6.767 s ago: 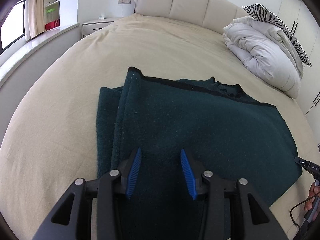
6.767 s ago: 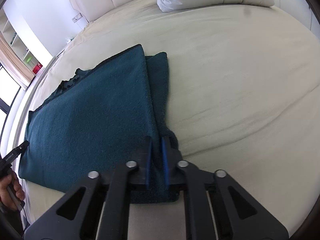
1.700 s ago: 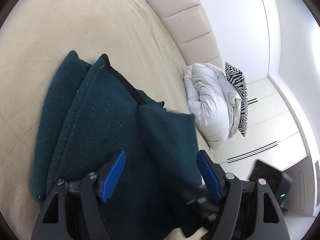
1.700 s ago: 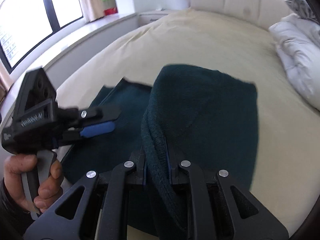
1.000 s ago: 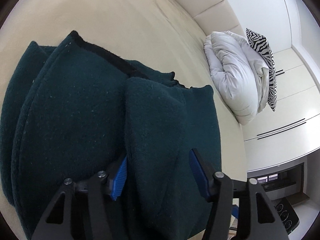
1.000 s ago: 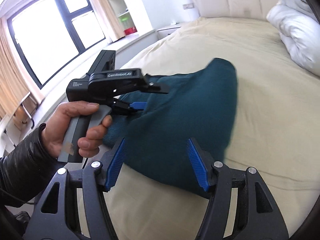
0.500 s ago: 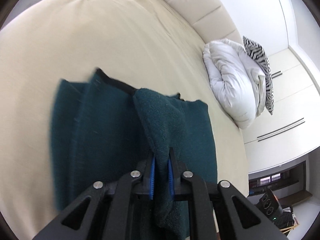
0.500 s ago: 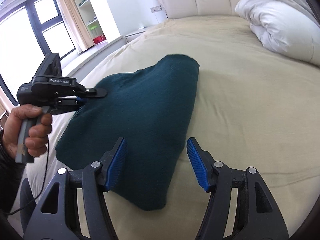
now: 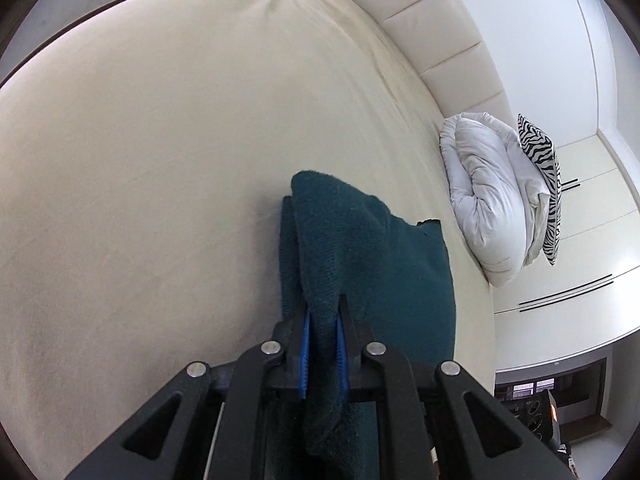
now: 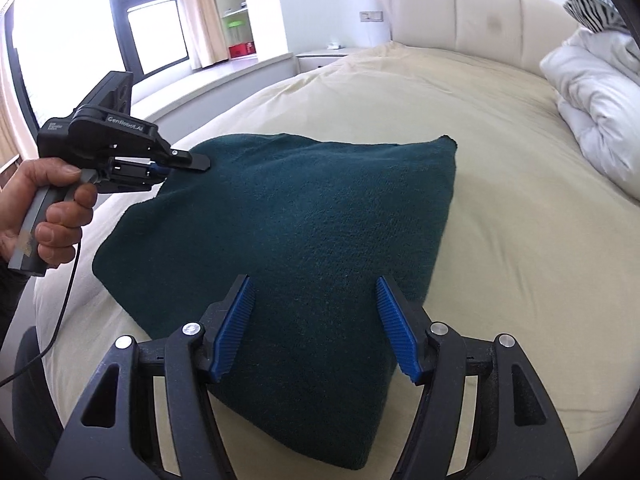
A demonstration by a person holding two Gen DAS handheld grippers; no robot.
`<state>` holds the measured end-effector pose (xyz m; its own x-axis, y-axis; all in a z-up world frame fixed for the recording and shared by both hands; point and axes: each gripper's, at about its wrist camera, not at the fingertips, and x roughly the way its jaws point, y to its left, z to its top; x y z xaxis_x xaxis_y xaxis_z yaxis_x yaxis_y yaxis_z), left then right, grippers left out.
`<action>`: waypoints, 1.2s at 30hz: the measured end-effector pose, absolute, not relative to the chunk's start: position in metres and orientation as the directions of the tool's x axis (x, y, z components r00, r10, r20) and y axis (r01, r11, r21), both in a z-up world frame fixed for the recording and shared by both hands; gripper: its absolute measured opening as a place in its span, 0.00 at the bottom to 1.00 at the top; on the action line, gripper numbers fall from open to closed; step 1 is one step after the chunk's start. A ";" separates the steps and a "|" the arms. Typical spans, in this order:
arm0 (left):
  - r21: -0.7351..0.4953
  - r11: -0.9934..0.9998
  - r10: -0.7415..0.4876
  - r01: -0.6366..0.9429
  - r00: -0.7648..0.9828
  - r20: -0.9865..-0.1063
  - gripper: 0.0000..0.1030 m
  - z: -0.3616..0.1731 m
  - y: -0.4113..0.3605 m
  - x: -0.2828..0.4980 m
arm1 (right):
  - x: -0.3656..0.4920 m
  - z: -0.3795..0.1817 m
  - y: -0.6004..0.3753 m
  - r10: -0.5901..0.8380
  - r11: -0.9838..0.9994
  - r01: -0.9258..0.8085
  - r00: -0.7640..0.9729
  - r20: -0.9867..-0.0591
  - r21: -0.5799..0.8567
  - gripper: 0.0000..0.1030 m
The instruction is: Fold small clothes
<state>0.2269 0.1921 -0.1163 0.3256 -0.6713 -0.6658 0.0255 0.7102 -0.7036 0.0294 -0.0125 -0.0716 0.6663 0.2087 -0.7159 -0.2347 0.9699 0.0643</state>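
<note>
A dark teal knitted garment (image 10: 304, 224) lies folded on the cream bed (image 10: 520, 208). My left gripper (image 9: 322, 320) is shut on the garment's (image 9: 360, 248) left edge and holds that edge lifted off the bed. In the right wrist view the left gripper (image 10: 188, 164) sits at the garment's far left corner, held by a hand. My right gripper (image 10: 314, 312) is open and empty, just above the garment's near edge, with the cloth showing between its blue pads (image 10: 394, 330).
A white duvet (image 9: 488, 196) and a zebra pillow (image 9: 544, 184) lie at the head of the bed by the padded headboard (image 10: 460, 12). A window sill (image 10: 208, 76) and a nightstand (image 10: 320, 58) stand beyond the bed's left side.
My left gripper, shut on the garment's edge, has pulled it up and the fold has tightened. My right gripper stays open and has drawn closer over the garment.
</note>
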 end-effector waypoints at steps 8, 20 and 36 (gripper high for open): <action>-0.704 0.709 -0.669 0.023 0.337 -0.663 0.16 -0.127 0.186 0.222 | 0.026 -0.094 -0.014 0.124 0.974 -0.222 0.673 -0.729 -0.039 0.61; -0.567 0.824 -0.499 -0.009 0.463 -0.732 0.34 -0.087 0.199 0.202 | 0.023 -0.103 -0.055 0.207 0.978 -0.117 0.563 -0.801 0.170 0.61; -0.184 0.936 -0.321 0.301 0.511 -0.797 0.43 -0.102 0.107 0.187 | 0.042 -0.141 -0.097 0.787 0.558 -0.141 0.404 -0.467 0.818 0.50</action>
